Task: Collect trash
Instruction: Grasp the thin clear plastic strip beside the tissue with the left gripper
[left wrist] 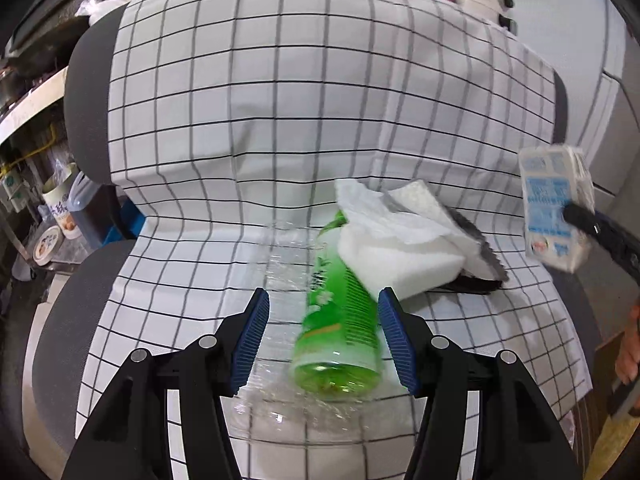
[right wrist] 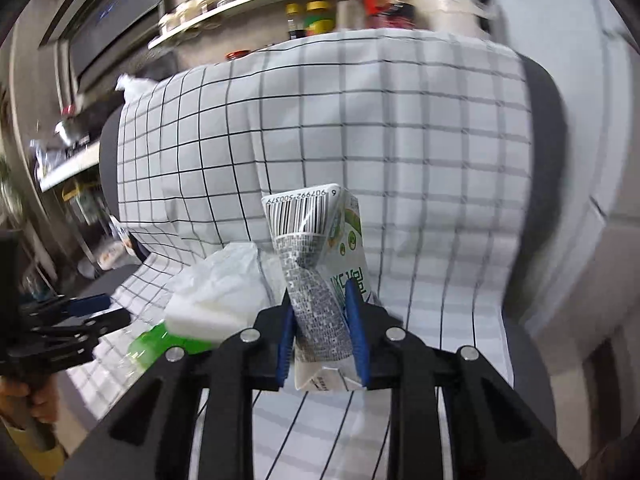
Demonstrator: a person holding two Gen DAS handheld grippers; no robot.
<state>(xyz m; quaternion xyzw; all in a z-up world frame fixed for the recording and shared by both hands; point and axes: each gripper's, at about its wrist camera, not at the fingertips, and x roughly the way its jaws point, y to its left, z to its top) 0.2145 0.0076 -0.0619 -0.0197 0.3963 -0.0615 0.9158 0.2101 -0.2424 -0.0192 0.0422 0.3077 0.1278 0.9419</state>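
The right hand-held gripper (right wrist: 322, 334) clamps the milk carton (right wrist: 320, 280) above the chair; the left hand-held gripper (left wrist: 324, 340), wide, straddles the green bottle (left wrist: 340, 320) beside the tissue (left wrist: 396, 236). Close squarely mid-body so it cannot roll.

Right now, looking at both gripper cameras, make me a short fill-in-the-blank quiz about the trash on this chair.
1. The right gripper is shut on a small drink ____.
2. The label on the plastic bottle lying between the open left gripper's fingers is ____.
3. The white sponge block rests against the ____.
4. The cloth over the chair has a ____ pattern.

Missing words: carton; green; bottle; grid
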